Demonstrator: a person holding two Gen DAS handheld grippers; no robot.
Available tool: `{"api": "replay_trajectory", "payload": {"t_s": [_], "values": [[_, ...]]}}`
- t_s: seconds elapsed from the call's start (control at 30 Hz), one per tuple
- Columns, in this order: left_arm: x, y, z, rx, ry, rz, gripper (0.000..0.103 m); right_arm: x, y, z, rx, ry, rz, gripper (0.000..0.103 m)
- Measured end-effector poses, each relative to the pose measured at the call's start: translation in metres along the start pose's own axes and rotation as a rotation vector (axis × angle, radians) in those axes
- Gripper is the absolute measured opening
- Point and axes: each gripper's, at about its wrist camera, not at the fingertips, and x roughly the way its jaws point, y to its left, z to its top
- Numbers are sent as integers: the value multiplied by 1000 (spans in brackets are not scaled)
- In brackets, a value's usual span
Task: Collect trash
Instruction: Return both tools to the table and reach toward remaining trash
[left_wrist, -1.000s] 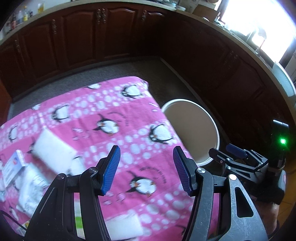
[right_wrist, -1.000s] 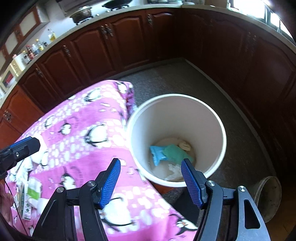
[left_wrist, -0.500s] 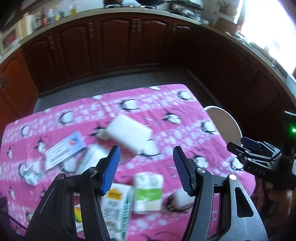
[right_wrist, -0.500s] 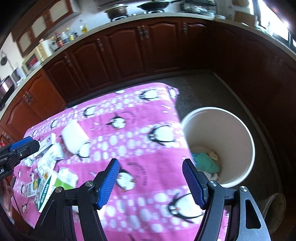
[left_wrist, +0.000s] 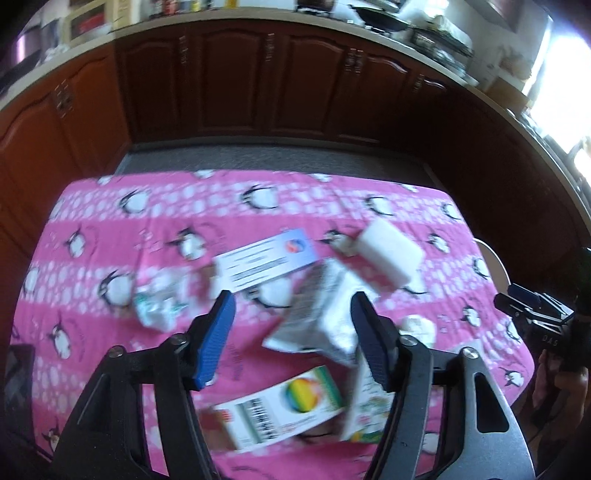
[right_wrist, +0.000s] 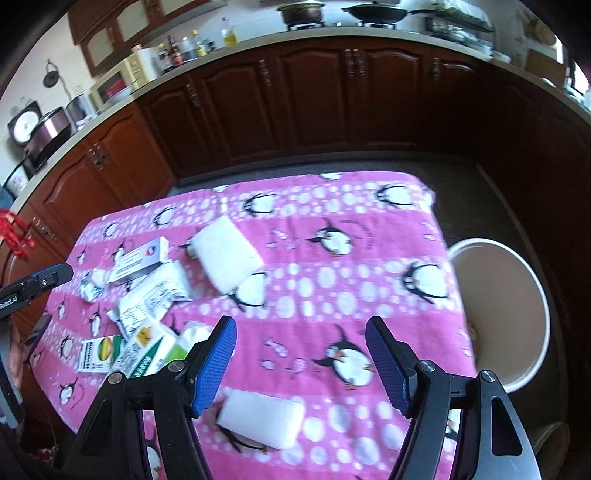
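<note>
Pink tablecloth (right_wrist: 332, 206): two white sponges (right_wrist: 227, 253), one bin (right_wrist: 532, 295)

Open cloth on the right half of the bench, clutter packed on the left.

The pink penguin cloth (right_wrist: 332, 206) lies bare along its far edge and across the stretch toward the white bin (right_wrist: 517, 314), which stands just beside the bench's right edge, its mouth unblocked. A white foam block (right_wrist: 227, 258) sits mid-cloth, another (right_wrist: 260, 415) near the front edge. Left of them cartons and wrappers crowd together, touching and overlapping: a flat white box (left_wrist: 266, 262), a silver pouch (left_wrist: 321, 310), a crumpled wrapper (left_wrist: 159, 302), and a colourful carton (left_wrist: 280, 410). Dark cabinets (right_wrist: 295, 103) wall the floor strip behind the bench.
</note>
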Motion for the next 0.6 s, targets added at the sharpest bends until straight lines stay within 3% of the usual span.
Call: {"api": "replay_trajectory", "payload": {"t_s": [0.3, 0.6], "values": [[25, 76, -11, -70, 14, 85, 66, 41, 34, 21, -103, 42, 42, 77], [60, 104, 1, -77, 42, 120, 66, 87, 58, 50, -203, 83, 50, 77]]}}
